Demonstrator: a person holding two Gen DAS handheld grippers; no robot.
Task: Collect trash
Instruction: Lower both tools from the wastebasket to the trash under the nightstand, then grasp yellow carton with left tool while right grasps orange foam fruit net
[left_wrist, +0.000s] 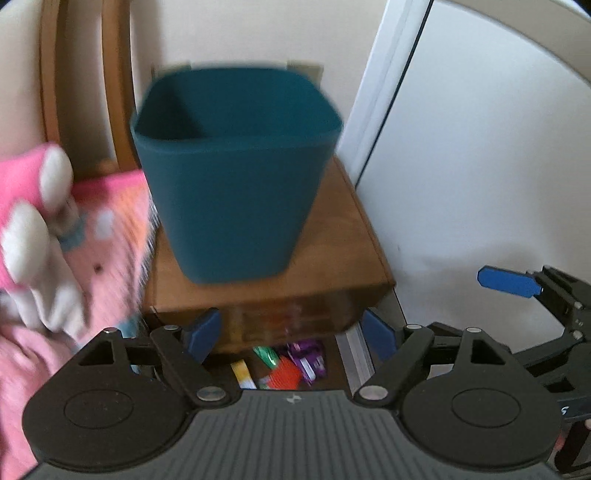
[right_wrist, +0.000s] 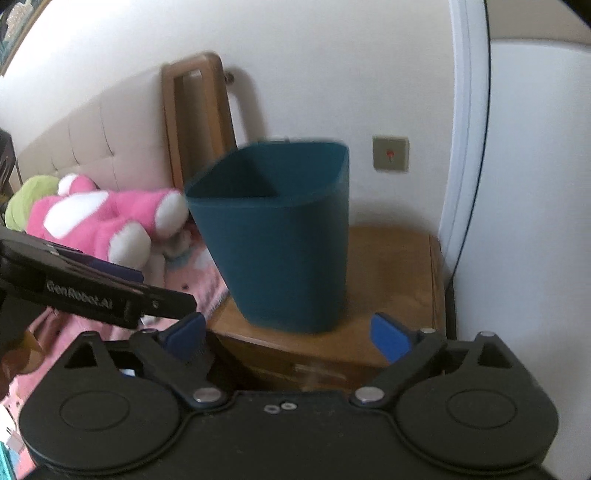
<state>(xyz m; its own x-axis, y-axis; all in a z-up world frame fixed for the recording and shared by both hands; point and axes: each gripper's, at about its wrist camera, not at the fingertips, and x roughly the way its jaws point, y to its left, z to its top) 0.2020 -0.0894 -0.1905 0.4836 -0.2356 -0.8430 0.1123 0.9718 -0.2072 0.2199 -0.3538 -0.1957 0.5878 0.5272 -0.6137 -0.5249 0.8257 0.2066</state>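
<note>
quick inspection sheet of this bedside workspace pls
surface: brown wooden nightstand, top bare beside the bin
job's things: teal plastic waste bin upright on the nightstand; colourful wrappers in the open space below its top
clutter: pink and white plush toy on the pink bedding
grippers: left gripper open, empty; right gripper open, empty
cables: nothing seen
surroundings: cream wall, wall switch plate, padded beige headboard
</note>
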